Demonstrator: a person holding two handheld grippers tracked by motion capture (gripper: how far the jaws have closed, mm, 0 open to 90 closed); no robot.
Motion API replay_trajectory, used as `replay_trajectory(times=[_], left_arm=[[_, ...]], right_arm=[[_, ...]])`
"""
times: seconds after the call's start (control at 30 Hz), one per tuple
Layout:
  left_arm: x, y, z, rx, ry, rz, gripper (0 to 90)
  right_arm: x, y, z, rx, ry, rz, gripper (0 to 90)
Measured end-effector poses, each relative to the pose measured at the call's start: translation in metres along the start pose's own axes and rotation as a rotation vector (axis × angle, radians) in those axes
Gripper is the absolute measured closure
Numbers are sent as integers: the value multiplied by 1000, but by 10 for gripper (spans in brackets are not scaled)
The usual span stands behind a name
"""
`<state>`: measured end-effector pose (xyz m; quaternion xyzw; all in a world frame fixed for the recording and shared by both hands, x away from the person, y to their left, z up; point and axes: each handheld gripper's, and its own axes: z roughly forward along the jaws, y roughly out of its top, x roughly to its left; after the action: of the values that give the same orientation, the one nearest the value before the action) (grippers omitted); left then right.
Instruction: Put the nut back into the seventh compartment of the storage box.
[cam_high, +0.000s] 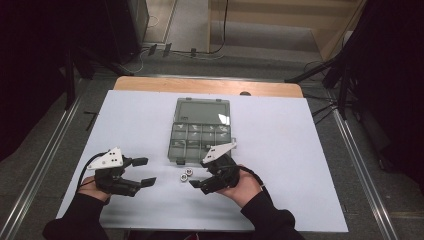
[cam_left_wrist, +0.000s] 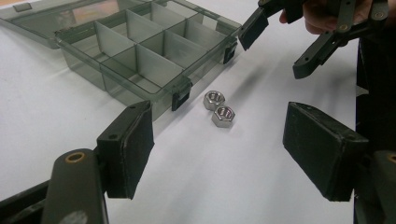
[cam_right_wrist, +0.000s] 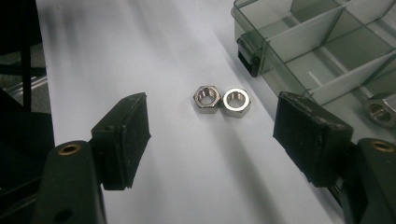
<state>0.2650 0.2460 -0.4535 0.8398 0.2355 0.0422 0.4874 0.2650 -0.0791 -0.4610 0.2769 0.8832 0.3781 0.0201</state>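
Observation:
Two steel hex nuts (cam_high: 186, 175) lie side by side and touching on the white table, just in front of an open grey compartment box (cam_high: 176, 150). In the left gripper view the nuts (cam_left_wrist: 218, 108) sit ahead of my left gripper (cam_left_wrist: 224, 149), whose jaws stand wide apart with nothing between them. My right gripper (cam_right_wrist: 212, 140) is open too, and the pair of nuts (cam_right_wrist: 222, 100) lies on the table just beyond its pads. From above, the left gripper (cam_high: 145, 171) is left of the nuts and the right gripper (cam_high: 200, 173) is right beside them.
The box's lid (cam_high: 202, 111) lies folded back flat toward the far side. One compartment holds another nut (cam_right_wrist: 380, 112). The white table top (cam_high: 300, 150) stretches wide to either side; a wooden edge (cam_high: 200, 85) runs along the back.

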Motion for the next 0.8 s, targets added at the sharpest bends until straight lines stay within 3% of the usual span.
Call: replay_trajectory(times=[0.2, 0.43, 0.8], left_arm=[[0, 0, 1, -3, -6, -1, 250], [-2, 1, 0, -1, -7, 6, 250], [-3, 1, 1, 2, -6, 3, 251]], right_arm=[[1, 4, 8, 19, -11, -6, 330], [-1, 6, 17, 80, -29, -1, 361], [-5, 11, 27, 142, -56, 3, 493]])
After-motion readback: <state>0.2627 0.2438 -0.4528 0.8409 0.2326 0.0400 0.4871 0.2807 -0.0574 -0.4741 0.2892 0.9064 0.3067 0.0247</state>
